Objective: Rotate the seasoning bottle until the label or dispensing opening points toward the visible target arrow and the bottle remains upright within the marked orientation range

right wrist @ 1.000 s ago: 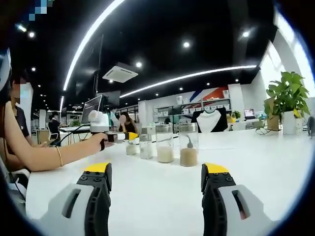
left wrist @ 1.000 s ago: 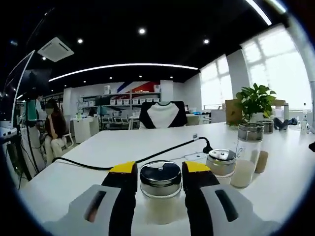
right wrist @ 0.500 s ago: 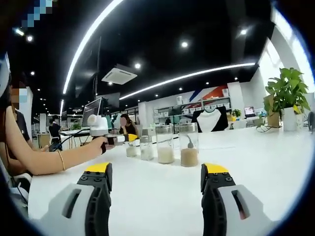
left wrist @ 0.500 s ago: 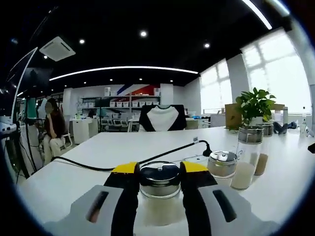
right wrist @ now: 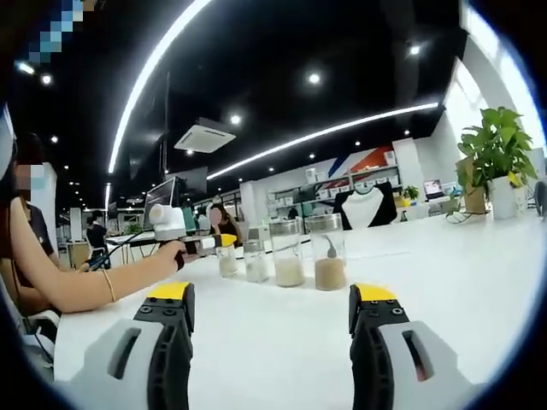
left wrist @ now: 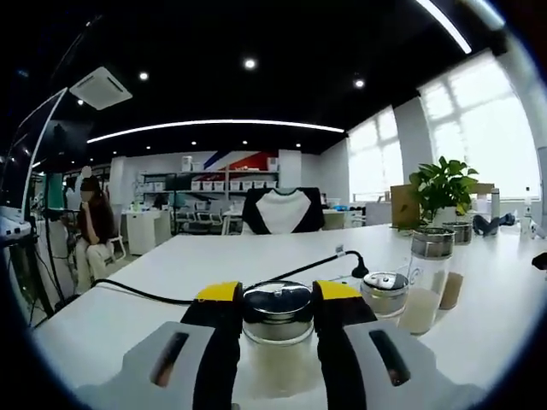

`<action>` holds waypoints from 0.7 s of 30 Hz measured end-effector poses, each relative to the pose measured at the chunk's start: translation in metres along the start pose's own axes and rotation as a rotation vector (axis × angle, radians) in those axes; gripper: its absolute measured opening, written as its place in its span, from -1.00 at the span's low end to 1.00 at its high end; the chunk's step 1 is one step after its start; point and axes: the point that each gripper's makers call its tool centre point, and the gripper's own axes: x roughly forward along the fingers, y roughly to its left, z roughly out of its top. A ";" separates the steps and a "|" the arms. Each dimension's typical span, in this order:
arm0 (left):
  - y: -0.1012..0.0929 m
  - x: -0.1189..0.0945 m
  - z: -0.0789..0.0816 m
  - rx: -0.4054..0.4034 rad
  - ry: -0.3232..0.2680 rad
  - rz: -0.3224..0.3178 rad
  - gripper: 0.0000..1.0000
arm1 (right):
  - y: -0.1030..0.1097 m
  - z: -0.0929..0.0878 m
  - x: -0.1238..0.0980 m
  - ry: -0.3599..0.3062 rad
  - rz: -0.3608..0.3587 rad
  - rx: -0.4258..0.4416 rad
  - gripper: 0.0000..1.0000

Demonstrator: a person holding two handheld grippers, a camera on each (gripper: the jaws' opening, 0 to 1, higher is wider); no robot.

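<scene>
Rotation looks to be the step in hand: the left gripper [left wrist: 275, 318] has its fingers [left wrist: 220, 325] pinching a short bottle [left wrist: 276, 314] just under its metal lid, the bottle upright on the white surface [left wrist: 171, 273] close to the camera. Neither a label nor a target arrow can be made out (the lid top shows no clear opening either), so I cannot tell how far the turn has got. My guess is that the next move calls for a slow twist of the wrist about the bottle's own axis, keeping the base flat so it does not tip, with care for the neighbours: a second short jar [left wrist: 385, 295] stands just beside on the right, and a taller shaker [left wrist: 427, 278] with pale powder behind that. The right gripper [right wrist: 272, 329] hovers over bare surface with its fingers [right wrist: 173, 329] spread wide and nothing between them; in its view the row of jars [right wrist: 289, 252] stands well ahead, with the person's forearm [right wrist: 111, 278] reaching toward it. A black cable [left wrist: 171, 295] snakes across the surface. Beyond is an open office with a dark ceiling, strip lights, bright windows, a potted plant [left wrist: 443, 181], shelving and a seated person [left wrist: 90, 226].
</scene>
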 end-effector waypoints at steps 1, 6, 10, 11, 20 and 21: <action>-0.001 0.000 0.001 0.003 -0.003 -0.006 -0.33 | 0.001 -0.001 0.000 0.005 0.003 -0.006 0.48; -0.003 -0.005 0.008 0.008 -0.006 -0.022 -0.33 | 0.006 -0.004 0.003 0.025 0.021 -0.043 0.49; -0.012 -0.018 0.013 0.017 -0.008 -0.042 -0.32 | 0.006 -0.005 0.003 0.039 0.020 -0.068 0.50; -0.012 -0.019 0.014 0.017 -0.009 -0.046 -0.32 | 0.006 -0.005 0.003 0.043 0.021 -0.067 0.51; -0.024 -0.038 0.023 0.034 -0.001 -0.101 -0.32 | 0.007 0.017 -0.004 0.027 0.041 -0.057 0.57; -0.028 -0.041 0.024 0.071 -0.002 -0.125 -0.32 | 0.007 0.020 -0.005 0.025 0.042 -0.056 0.57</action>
